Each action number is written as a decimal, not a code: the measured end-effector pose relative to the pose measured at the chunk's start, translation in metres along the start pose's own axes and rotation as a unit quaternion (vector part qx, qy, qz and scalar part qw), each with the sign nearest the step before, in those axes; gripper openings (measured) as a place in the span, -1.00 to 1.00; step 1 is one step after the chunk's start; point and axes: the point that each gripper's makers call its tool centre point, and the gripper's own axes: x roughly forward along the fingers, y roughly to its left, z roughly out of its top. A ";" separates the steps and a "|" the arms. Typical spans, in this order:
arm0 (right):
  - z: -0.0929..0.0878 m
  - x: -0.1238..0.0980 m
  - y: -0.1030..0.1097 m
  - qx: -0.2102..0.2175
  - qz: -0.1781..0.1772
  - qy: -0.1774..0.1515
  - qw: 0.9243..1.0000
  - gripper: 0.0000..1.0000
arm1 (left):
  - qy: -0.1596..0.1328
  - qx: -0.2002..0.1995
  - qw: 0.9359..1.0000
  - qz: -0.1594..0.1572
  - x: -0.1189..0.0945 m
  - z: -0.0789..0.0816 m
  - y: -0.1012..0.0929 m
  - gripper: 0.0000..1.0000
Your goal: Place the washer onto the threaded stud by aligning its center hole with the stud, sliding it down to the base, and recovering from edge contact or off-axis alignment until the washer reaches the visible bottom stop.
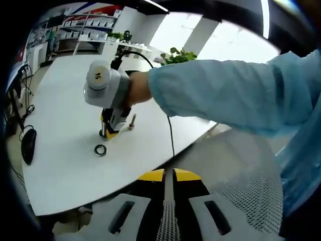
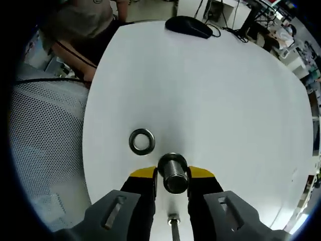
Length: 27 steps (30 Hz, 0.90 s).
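On the table [image 2: 225, 100], washer [image 2: 142, 141] lies seemingly flat beside stud [image 2: 173, 173].

Right claw [image 1: 106, 131] tip-down on white table [image 1: 60, 150], washer [image 1: 100, 149] flat just beside it, stud [image 1: 132, 122] near, mouse [image 1: 28, 144] at edge

table [image 2: 210, 90]: plain white
washer [image 2: 142, 141]: silver-grey metal
stud [image 2: 173, 174]: dark grey steel
right gripper [image 2: 173, 176]: black jaws, yellow tips
computer mouse [image 2: 189, 26]: black
sleeve [image 1: 235, 90]: light blue
chair mesh [image 1: 241, 175]: white, fine perforated pattern
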 end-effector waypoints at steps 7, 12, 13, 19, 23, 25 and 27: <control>0.002 -0.003 -0.002 -0.004 -0.008 -0.010 1.000 -0.17 | 0.005 0.000 1.000 -0.001 0.000 -0.002 -0.001 -0.94; 0.012 -0.022 0.002 0.014 -0.019 -0.047 0.999 -0.08 | 0.003 -0.001 1.000 -0.001 0.000 -0.001 0.000 -0.94; 0.015 -0.027 0.003 0.015 -0.021 -0.054 0.998 -0.05 | 0.004 0.000 1.000 -0.001 0.000 -0.002 -0.001 -0.94; 0.038 -0.051 0.016 -0.018 -0.017 -0.094 0.995 0.05 | 0.004 0.001 1.000 -0.001 0.000 -0.002 -0.001 -0.94; 0.051 -0.062 0.033 -0.062 -0.014 -0.111 0.992 0.07 | 0.006 0.002 1.000 -0.002 0.000 -0.003 -0.001 -0.94; 0.053 -0.064 0.046 -0.097 -0.003 -0.109 0.989 0.07 | 0.005 0.001 1.000 -0.001 -0.001 -0.002 -0.001 -0.94; 0.051 -0.063 0.059 -0.123 0.006 -0.107 0.987 0.07 | 0.001 0.001 1.000 0.000 -0.001 -0.002 0.000 -0.94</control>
